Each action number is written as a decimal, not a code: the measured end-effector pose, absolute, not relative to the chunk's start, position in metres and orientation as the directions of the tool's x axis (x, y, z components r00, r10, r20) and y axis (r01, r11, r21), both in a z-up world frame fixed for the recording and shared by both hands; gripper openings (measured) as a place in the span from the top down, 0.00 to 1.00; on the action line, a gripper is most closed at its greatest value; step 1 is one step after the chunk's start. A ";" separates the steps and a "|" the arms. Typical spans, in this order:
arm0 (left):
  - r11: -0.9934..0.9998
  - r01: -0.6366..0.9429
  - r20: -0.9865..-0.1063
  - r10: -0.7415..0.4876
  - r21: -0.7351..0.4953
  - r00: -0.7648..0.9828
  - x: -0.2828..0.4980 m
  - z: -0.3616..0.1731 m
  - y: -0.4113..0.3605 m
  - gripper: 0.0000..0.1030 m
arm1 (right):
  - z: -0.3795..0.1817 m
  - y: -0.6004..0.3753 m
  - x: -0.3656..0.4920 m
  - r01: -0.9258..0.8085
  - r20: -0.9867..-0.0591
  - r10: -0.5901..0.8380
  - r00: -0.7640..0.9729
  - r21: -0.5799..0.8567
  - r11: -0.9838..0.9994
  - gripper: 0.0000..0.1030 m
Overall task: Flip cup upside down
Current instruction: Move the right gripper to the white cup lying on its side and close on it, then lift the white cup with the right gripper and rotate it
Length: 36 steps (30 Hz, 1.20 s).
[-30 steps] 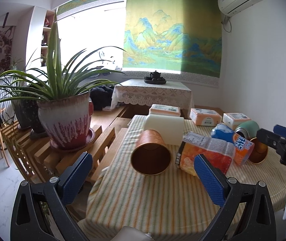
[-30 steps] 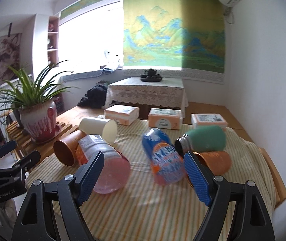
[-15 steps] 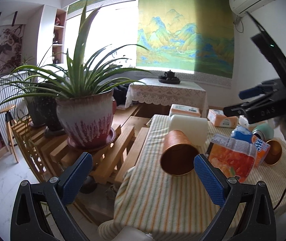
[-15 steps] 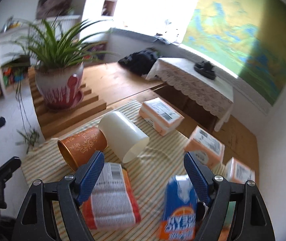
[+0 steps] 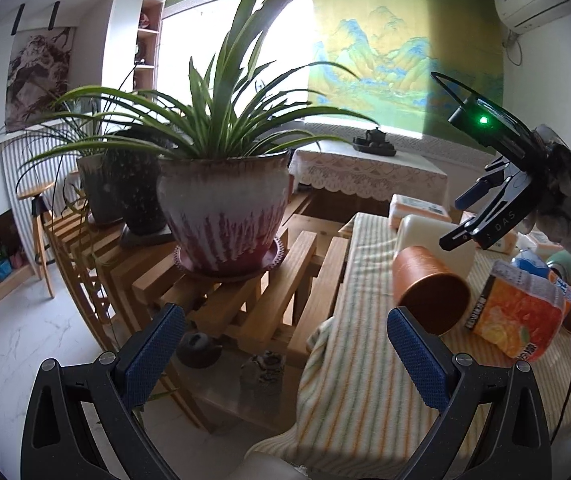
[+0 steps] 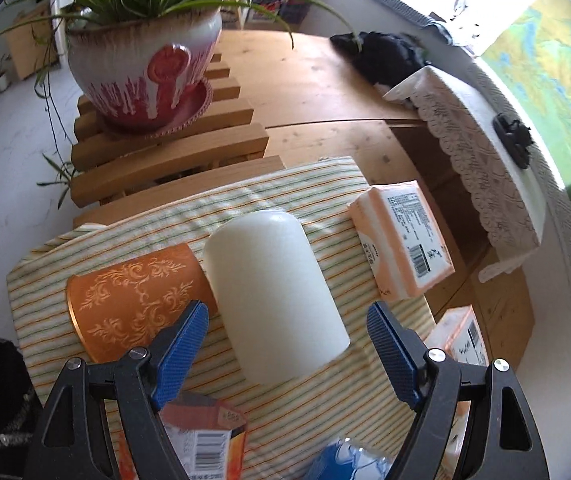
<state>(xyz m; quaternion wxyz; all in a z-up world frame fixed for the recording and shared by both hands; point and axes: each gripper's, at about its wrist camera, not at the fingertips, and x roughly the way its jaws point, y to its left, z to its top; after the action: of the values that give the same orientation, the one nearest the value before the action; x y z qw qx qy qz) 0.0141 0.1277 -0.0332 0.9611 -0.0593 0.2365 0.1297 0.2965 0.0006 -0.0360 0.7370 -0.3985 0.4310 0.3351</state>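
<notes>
The right gripper [image 6: 287, 346] hung above the worktop [image 6: 325, 408], which was draped in a striped yellow, green and white cloth, with its blue-padded jaws spread wide and nothing between them. Directly ahead of it, framed by the two jaws, the smooth white cylindrical cup [image 6: 275, 294] lay on its side on the cloth, its open end turned toward the gripper and its closed base pointing away. Touching that cup on the gripper's left lay an orange metal cup with a pale scroll pattern [image 6: 137, 300], also on its side, its rim just beside the left fingertip. Beyond the right jaw sat a peach and white wrapped tissue pack [image 6: 403, 250]. Close under the gripper were the end of an orange juice carton [image 6: 201, 440] and part of a blue bottle [image 6: 345, 460]. Far ahead on the left, a glazed red and white plant pot [image 6: 145, 68] stood on a slatted wooden rack [image 6: 173, 152].

The left gripper [image 5: 285, 356] was held off the worktop's edge, its jaws likewise wide apart and empty, facing the plant pot [image 5: 223, 212]. To its right, the orange cup [image 5: 429, 292] and the white cup [image 5: 425, 228] behind it lay beneath the right gripper [image 5: 473, 216].
</notes>
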 end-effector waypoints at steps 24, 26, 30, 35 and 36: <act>0.953 -0.295 -0.480 0.230 -0.063 0.847 0.028 -0.037 0.135 0.01 | -0.038 0.001 0.314 -0.847 -0.904 0.125 0.408 -0.324 0.421 0.32; 0.956 -0.288 -0.475 0.225 -0.063 0.851 0.025 -0.033 0.131 0.01 | -0.019 -0.007 0.305 -0.832 -0.887 0.141 0.441 -0.344 0.436 0.32; 0.964 -0.258 -0.463 0.200 -0.064 0.863 0.017 -0.023 0.118 0.01 | 0.019 -0.031 0.274 -0.811 -0.857 0.174 0.485 -0.365 0.458 0.32; 0.982 -0.182 -0.449 0.140 -0.050 0.882 0.008 -0.012 0.092 0.01 | 0.042 -0.073 0.219 -0.797 -0.836 0.201 0.511 -0.373 0.476 0.32; 0.985 -0.164 -0.450 0.126 -0.047 0.884 0.007 -0.011 0.085 0.01 | 0.042 -0.084 0.204 -0.794 -0.834 0.201 0.514 -0.374 0.479 0.32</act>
<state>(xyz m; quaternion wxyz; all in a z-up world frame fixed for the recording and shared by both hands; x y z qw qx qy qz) 0.0071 0.0855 -0.0105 0.9697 -0.0420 0.2286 0.0747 0.2036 -0.0843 0.0422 0.7745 -0.3966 0.3737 0.3213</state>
